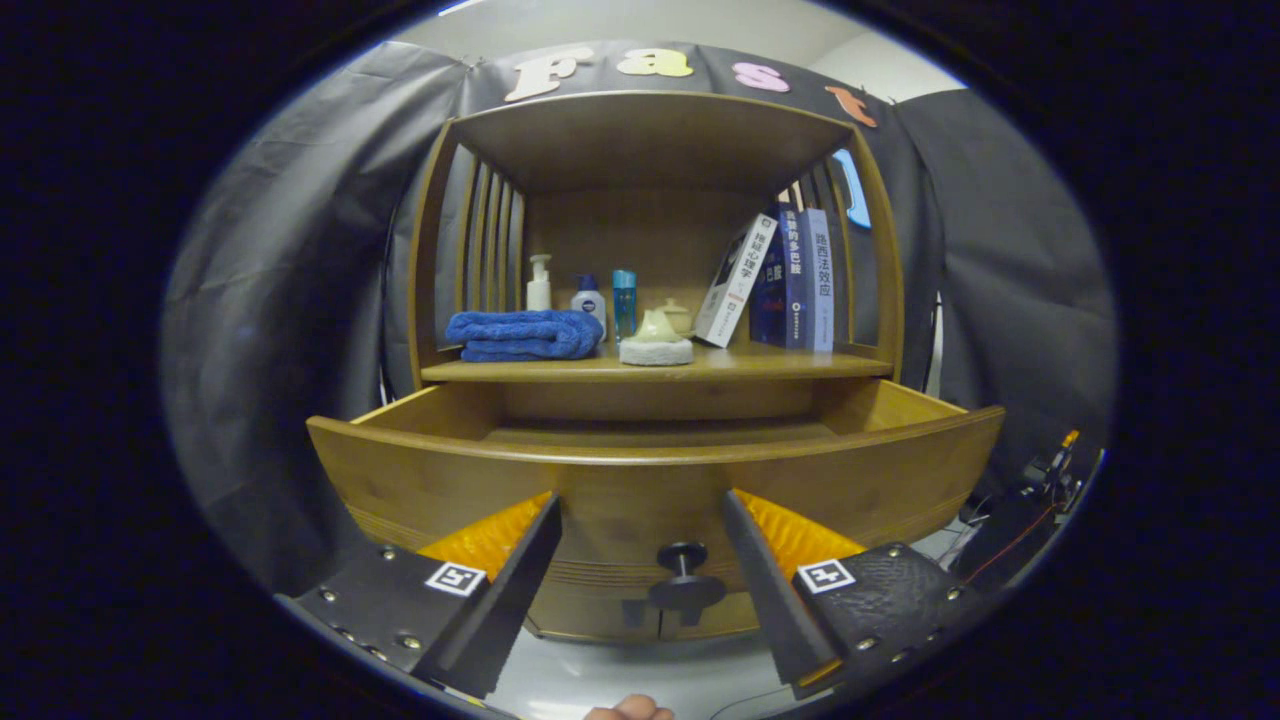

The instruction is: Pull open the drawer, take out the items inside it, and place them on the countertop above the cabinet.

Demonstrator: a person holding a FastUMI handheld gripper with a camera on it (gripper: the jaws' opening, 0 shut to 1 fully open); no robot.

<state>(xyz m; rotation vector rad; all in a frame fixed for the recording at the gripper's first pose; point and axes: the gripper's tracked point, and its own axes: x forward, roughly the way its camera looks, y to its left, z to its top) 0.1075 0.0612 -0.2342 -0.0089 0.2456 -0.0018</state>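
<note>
The wooden cabinet's drawer stands pulled out toward me. Its front panel hides most of the inside, and the strip of drawer floor in sight is bare wood. My gripper is open just in front of the drawer's front panel, fingers spread wide and touching nothing. The dark round knob sits between the fingers, below their tips. On the countertop above lie a folded blue towel and a cream piece on a white dish.
At the back of the countertop stand a white pump bottle, a small white bottle and a blue bottle. Several books lean at the right. Slatted sides and a wooden top enclose the shelf. A person's fingertip shows below the fingers.
</note>
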